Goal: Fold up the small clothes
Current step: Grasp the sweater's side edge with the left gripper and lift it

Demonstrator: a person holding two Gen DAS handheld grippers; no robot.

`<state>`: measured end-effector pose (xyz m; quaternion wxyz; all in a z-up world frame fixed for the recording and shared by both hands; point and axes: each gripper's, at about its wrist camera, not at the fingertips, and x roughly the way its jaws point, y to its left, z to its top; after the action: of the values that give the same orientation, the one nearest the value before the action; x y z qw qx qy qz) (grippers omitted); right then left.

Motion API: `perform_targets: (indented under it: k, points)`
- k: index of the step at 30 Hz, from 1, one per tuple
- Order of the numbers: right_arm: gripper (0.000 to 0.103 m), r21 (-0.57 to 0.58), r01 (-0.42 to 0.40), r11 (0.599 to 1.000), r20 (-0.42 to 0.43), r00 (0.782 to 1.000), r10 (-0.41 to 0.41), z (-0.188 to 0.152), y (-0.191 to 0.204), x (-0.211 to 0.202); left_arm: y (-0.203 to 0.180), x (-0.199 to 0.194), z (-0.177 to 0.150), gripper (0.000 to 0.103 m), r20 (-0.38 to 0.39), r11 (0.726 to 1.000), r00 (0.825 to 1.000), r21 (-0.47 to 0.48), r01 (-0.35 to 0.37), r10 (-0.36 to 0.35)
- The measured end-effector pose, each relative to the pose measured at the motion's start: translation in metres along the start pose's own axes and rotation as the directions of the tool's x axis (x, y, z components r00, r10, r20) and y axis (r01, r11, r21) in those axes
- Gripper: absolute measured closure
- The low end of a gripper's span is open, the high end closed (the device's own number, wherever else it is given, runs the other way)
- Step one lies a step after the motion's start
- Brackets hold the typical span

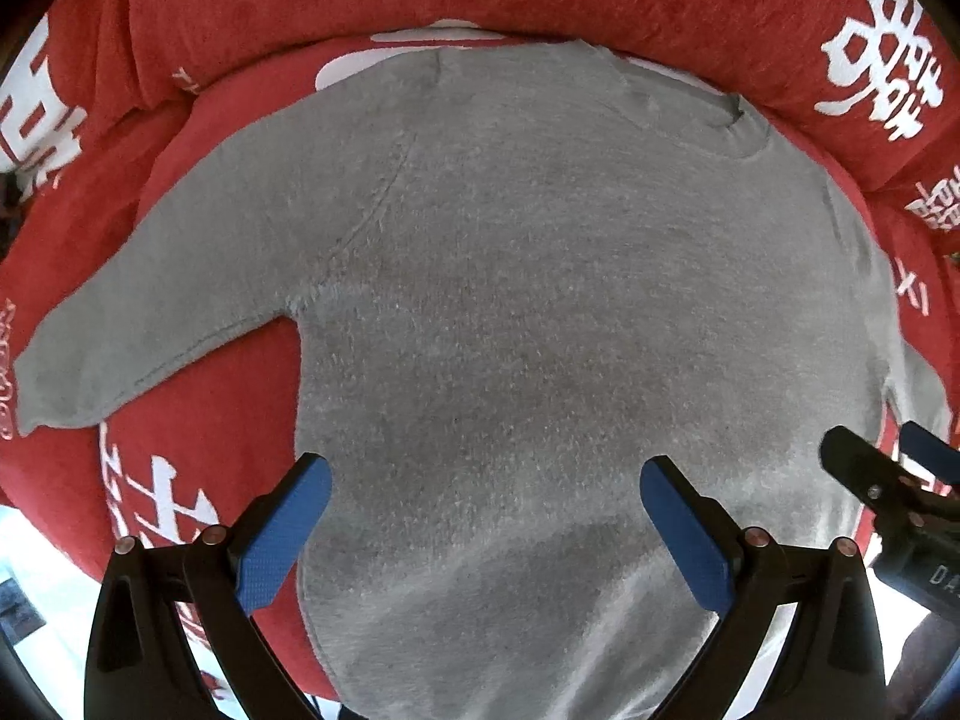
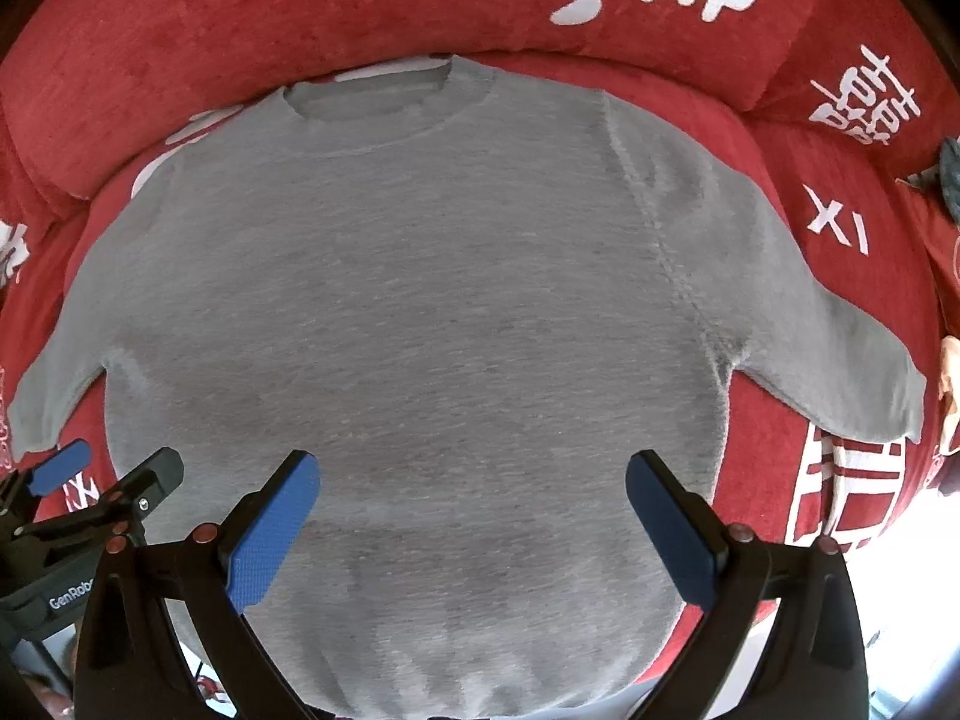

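A red plush cover (image 2: 372, 6) printed with white characters spreads over what looks like a sofa seat, its backrest cushion at the far edge, and on it a grey sweater (image 2: 408, 300) lies flat, neckline far, hem near, one sleeve out to the left and the other to the right. The left tongs (image 1: 486, 510) and the right tongs (image 2: 471, 504) both hover over the near part of the body, each spread wide with nothing between its blue pads (neither seems to touch the knit). The garment looks laid out and no fold made yet, so I judge the next move calls for each tongs to shift outward, pinch a sleeve or side edge and carry it in toward the middle.
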<state>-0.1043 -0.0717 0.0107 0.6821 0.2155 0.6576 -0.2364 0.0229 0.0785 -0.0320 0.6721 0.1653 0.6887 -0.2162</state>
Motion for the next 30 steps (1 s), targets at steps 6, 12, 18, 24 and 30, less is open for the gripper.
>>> perform_targets:
  k: [6, 12, 18, 24, 30]
  points:
    - [0.001, -0.048, -0.052, 0.998, 0.016, 0.998, 0.053, -0.006, 0.027, -0.003, 0.049, 0.006, -0.004, 0.0, 0.001, 0.994, 0.996, -0.066, 0.09, -0.09]
    - [0.001, -0.116, -0.15, 0.982, 0.007, 0.988, 0.152, -0.013, 0.075, -0.001, 0.144, 0.007, -0.016, 0.0, 0.06, 0.972, 0.993, -0.203, 0.115, -0.105]
    - [0.001, -0.209, -0.22, 0.953, -0.039, 0.975, 0.217, -0.024, 0.134, 0.008, 0.264, 0.013, -0.038, 0.0, 0.151, 0.891, 0.985, -0.432, 0.14, -0.081]
    - [0.001, -0.282, -0.233, 0.931, -0.101, 0.972, 0.213, -0.036, 0.184, 0.021, 0.349, 0.045, -0.053, 0.0, 0.228, 0.746, 0.957, -0.603, 0.283, -0.179]
    - [0.001, -0.304, -0.233, 0.924, -0.124, 0.971, 0.204, -0.043, 0.205, 0.026, 0.356, 0.056, -0.054, 0.001, 0.324, 0.629, 0.906, -0.653, 0.422, -0.271]
